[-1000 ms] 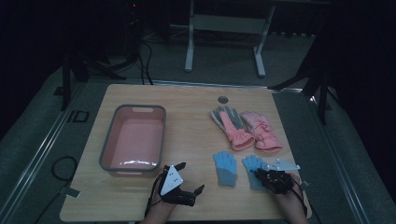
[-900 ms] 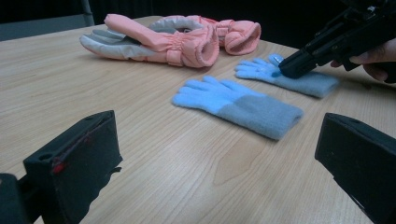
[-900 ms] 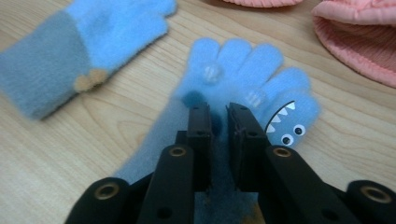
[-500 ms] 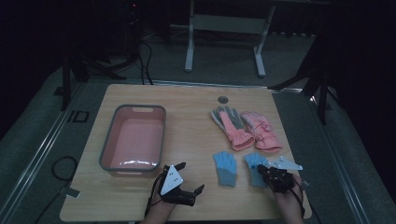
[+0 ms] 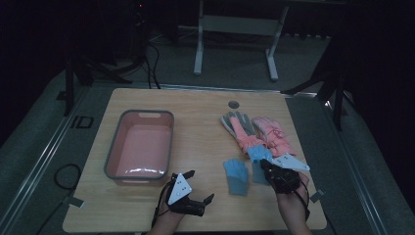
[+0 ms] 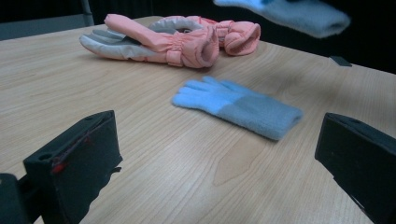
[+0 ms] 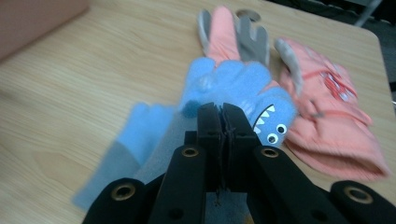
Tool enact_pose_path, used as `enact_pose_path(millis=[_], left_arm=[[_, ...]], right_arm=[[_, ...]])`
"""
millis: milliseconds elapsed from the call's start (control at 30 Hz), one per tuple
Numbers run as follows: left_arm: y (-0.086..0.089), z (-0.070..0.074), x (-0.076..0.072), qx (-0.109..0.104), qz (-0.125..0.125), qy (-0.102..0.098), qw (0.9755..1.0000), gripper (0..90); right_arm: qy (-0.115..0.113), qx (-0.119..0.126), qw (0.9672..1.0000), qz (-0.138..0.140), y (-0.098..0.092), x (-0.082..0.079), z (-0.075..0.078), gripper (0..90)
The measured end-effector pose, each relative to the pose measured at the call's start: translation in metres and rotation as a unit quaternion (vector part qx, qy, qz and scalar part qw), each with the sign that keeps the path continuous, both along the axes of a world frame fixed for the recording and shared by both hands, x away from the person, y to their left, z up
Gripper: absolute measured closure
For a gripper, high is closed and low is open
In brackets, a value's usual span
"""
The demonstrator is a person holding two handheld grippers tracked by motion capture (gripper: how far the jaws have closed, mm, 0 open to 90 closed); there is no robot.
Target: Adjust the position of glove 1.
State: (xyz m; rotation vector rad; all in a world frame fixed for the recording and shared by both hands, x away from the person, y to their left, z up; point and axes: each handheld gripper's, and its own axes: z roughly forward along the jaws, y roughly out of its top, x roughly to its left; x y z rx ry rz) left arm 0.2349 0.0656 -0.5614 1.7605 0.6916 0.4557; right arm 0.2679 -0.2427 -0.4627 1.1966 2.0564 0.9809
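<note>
Two light blue gloves are at the front right of the table. One blue glove (image 5: 237, 176) (image 6: 238, 105) (image 7: 133, 140) lies flat on the wood. The other, a shark-face blue glove (image 5: 258, 155) (image 7: 238, 84) (image 6: 289, 14), hangs above the table with my right gripper (image 5: 266, 166) (image 7: 222, 116) shut on its cuff. My left gripper (image 5: 200, 185) (image 6: 219, 154) rests open near the front edge, left of the flat glove, with nothing between its fingers.
A pair of pink and grey ski gloves (image 5: 242, 129) (image 6: 159, 42) (image 7: 336, 121) lies just beyond the blue ones. A pink basin with a grey rim (image 5: 113, 152) stands at the left. The table (image 5: 200, 127) has a round hole (image 5: 234, 105) near its far edge.
My right gripper has risen and shifted slightly towards the pink gloves, lifting the shark-face blue glove off the table. The left gripper has stayed where it was.
</note>
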Motion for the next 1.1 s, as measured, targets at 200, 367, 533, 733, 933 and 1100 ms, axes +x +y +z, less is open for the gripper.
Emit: enact_pose_path(millis=[200, 367, 533, 733, 933, 1100], left_arm=[[-0.001, 0.0, 0.0, 0.003, 0.001, 0.0, 1.0, 0.1], [-0.001, 0.0, 0.0, 0.002, 0.001, 0.0, 1.0, 0.1], [0.0, 0.0, 0.0, 0.001, 0.0, 0.001, 1.0, 0.1], [0.0, 0.0, 0.0, 0.002, -0.001, 0.001, 1.0, 0.1], [0.0, 0.0, 0.0, 0.002, -0.001, 0.001, 1.0, 0.2], [0.0, 0.0, 0.0, 0.002, -0.001, 0.002, 1.0, 0.1]], right_arm=[[0.002, 0.018, 0.9997, 0.017, 0.024, 0.003, 0.008, 87.1], [0.019, 0.029, 0.999, 0.029, 0.042, 0.003, 0.0, 87.1], [0.036, 0.021, 0.9984, 0.038, 0.051, 0.002, -0.014, 87.1], [0.059, 0.013, 0.9974, 0.039, 0.055, 0.006, -0.033, 87.1], [0.076, 0.006, 0.9961, 0.044, 0.057, 0.011, -0.044, 86.9], [0.084, 0.003, 0.9953, 0.048, 0.053, 0.012, -0.047, 86.8]])
